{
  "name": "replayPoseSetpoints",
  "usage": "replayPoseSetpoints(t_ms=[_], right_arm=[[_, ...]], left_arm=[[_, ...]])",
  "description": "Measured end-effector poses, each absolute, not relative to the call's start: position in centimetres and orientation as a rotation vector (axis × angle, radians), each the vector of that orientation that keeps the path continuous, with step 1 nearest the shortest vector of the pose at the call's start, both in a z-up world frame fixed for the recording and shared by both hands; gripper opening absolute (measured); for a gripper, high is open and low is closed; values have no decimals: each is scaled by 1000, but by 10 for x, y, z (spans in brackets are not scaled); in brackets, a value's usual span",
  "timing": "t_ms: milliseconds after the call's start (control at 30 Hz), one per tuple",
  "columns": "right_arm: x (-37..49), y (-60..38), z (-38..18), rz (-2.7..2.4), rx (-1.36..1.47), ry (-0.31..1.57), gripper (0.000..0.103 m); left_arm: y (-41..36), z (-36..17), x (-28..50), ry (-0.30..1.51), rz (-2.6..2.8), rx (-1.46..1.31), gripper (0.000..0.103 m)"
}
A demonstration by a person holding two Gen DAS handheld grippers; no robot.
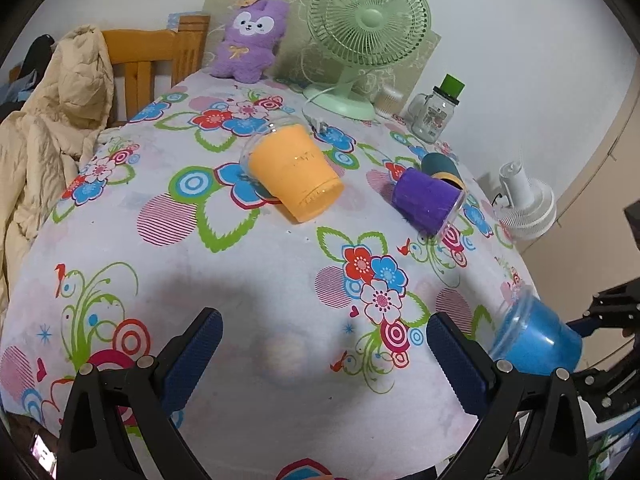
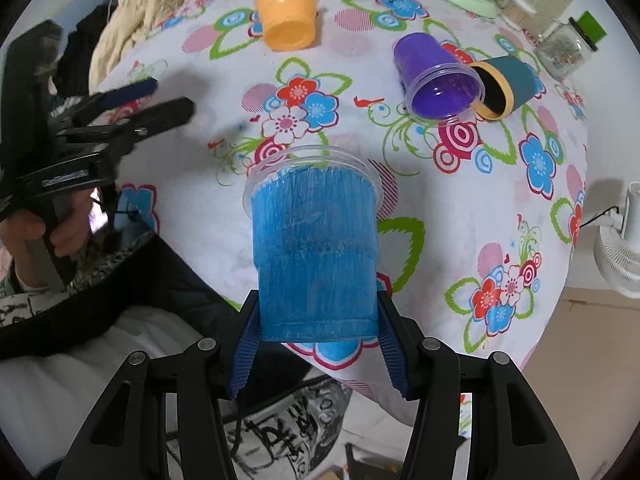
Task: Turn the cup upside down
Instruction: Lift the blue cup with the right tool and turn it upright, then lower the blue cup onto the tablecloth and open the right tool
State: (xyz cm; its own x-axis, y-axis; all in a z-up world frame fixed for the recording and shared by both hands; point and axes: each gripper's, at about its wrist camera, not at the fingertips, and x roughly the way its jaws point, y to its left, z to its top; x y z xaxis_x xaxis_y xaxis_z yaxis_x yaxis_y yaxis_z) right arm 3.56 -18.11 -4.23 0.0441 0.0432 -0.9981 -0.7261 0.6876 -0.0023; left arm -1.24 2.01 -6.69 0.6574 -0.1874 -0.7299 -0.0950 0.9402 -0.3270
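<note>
My right gripper (image 2: 318, 330) is shut on the base of a blue cup (image 2: 316, 252), held tilted over the table's near edge with its clear rim pointing away. The same blue cup (image 1: 536, 338) shows at the right of the left wrist view. My left gripper (image 1: 324, 336) is open and empty above the flowered tablecloth (image 1: 240, 280); it also shows at the left of the right wrist view (image 2: 160, 98). An orange cup (image 1: 294, 170) lies on its side at mid table. A purple cup (image 1: 426, 198) lies on its side to the right, against a teal cup (image 1: 440, 166).
A green fan (image 1: 364, 32), a purple plush toy (image 1: 250, 40) and a glass jar with a green lid (image 1: 436, 110) stand at the table's back. A wooden chair with a beige quilt (image 1: 52, 120) is at the left. A white fan (image 1: 528, 204) stands beyond the right edge.
</note>
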Motion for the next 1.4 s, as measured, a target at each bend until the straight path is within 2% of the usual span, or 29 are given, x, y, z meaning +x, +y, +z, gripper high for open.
replayPoseSetpoints(t_ms=[133, 233, 267, 567, 1400], right_arm=[[51, -173, -45, 637, -609, 1457, 62], [65, -168, -41, 592, -612, 1415, 84], [67, -167, -39, 586, -611, 1398, 84], [67, -169, -28, 600, -593, 1356, 85], [59, -223, -36, 575, -439, 1275, 85]], left_arm=[[25, -66, -17, 850, -46, -364, 103], [30, -67, -21, 847, -35, -374, 103], [32, -67, -22, 846, -31, -377, 103], [31, -70, -20, 861, -33, -380, 103], [-48, -63, -1, 912, -154, -197, 103]])
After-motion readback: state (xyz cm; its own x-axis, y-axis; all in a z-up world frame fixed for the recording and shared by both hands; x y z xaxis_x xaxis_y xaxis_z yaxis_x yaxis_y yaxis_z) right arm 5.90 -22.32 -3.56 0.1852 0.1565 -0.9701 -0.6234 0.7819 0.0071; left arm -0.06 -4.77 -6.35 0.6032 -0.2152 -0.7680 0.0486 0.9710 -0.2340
